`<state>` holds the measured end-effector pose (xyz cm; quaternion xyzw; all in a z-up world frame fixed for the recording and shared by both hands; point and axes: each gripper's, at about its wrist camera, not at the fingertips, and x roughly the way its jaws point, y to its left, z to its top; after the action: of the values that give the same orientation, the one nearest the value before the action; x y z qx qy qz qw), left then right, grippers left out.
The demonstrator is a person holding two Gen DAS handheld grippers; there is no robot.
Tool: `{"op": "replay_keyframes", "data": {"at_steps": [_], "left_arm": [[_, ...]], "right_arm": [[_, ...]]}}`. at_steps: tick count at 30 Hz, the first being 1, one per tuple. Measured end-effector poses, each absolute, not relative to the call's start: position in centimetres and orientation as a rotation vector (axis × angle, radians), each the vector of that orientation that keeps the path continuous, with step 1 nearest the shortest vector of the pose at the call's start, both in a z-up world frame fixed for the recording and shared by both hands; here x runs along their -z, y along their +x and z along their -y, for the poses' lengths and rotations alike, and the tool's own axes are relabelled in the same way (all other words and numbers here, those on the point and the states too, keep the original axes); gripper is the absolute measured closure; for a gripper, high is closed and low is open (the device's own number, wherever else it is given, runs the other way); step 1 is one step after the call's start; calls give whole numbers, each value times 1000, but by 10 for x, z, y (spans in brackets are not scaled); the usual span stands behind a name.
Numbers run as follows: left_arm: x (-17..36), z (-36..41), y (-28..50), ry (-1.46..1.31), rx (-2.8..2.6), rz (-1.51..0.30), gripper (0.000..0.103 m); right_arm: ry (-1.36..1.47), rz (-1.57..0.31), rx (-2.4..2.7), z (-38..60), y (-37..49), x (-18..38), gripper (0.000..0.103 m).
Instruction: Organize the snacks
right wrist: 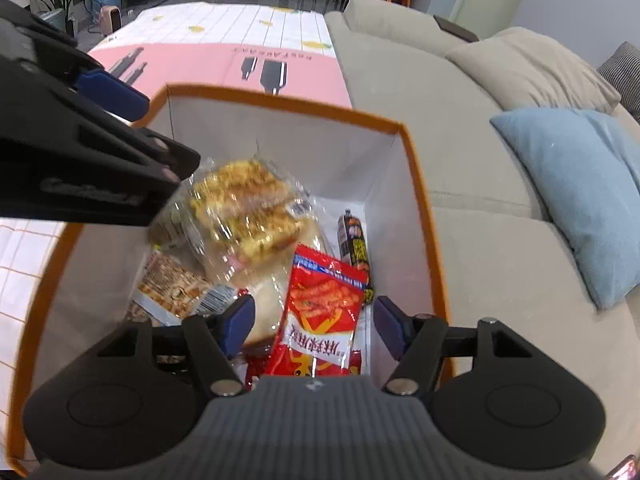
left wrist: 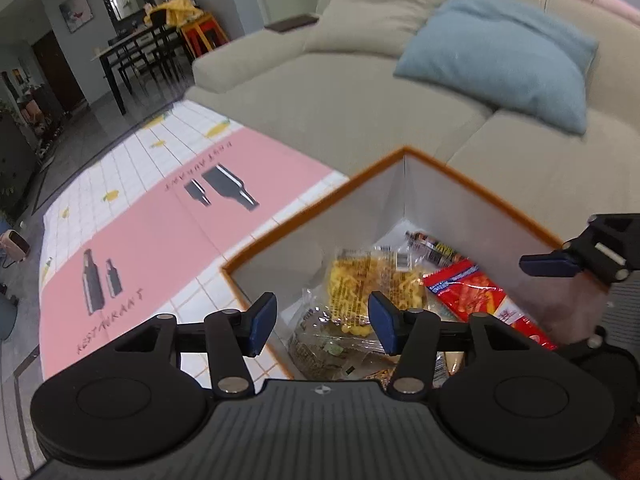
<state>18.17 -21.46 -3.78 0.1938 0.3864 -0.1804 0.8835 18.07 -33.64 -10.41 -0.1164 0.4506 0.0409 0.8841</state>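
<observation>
1. Both tongs hang over the white cardboard box with an orange rim (right wrist: 404, 128), which sits on the bench with the pink-and-white printed cover (left wrist: 160, 216), beside a beige sofa (left wrist: 360, 92).
2. Left tongs (left wrist: 322, 316) are apart, nothing between the blue pads.
3. Right tongs (right wrist: 314, 322) are apart too; the red foil snack packet (right wrist: 320, 312) lies between them, not pinched.
4. Also in the box: a clear bag of yellow crispy noodles (right wrist: 244, 196) to the left, and a dark sausage stick (right wrist: 354, 244) by the right wall.
5. A light blue cushion (right wrist: 576, 192) is on the sofa.
</observation>
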Motion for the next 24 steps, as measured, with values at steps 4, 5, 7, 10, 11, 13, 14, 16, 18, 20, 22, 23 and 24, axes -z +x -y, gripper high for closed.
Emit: {"op": "replay_keyframes", "data": {"at_steps": [4, 5, 7, 10, 11, 13, 14, 16, 18, 20, 22, 23, 24], "left_arm": [[12, 197, 165, 384, 334, -739, 40], [5, 191, 159, 377, 323, -721, 40], [-7, 179, 149, 367, 304, -689, 40], [-23, 164, 131, 366, 271, -634, 40], [-28, 159, 125, 368, 257, -613, 40], [-36, 149, 114, 361, 241, -587, 41], [-40, 144, 109, 346, 240, -583, 41], [-47, 134, 97, 328, 219, -564, 41], [-50, 127, 86, 340, 185, -539, 40], [-50, 120, 76, 349, 154, -524, 40], [-47, 113, 68, 353, 133, -528, 40], [-46, 110, 65, 353, 128, -529, 40], [-43, 106, 60, 355, 121, -527, 39]], "right_arm": [[-214, -895, -80, 335, 174, 84, 26], [-204, -878, -79, 334, 171, 78, 25], [-176, -843, -77, 332, 164, 65, 20], [-127, -784, -73, 327, 152, 45, 16], [-111, -766, -75, 324, 147, 39, 15], [-78, -726, -77, 319, 135, 25, 10], [-65, -707, -76, 315, 128, 20, 9], [-37, -668, -78, 308, 114, 9, 9], [-5, -640, -82, 302, 101, -1, 9], [27, -611, -82, 295, 89, -10, 8], [50, -581, -69, 289, 75, -15, 7], [52, -567, -60, 286, 67, -18, 7], [51, -552, -49, 282, 59, -19, 7]]}}
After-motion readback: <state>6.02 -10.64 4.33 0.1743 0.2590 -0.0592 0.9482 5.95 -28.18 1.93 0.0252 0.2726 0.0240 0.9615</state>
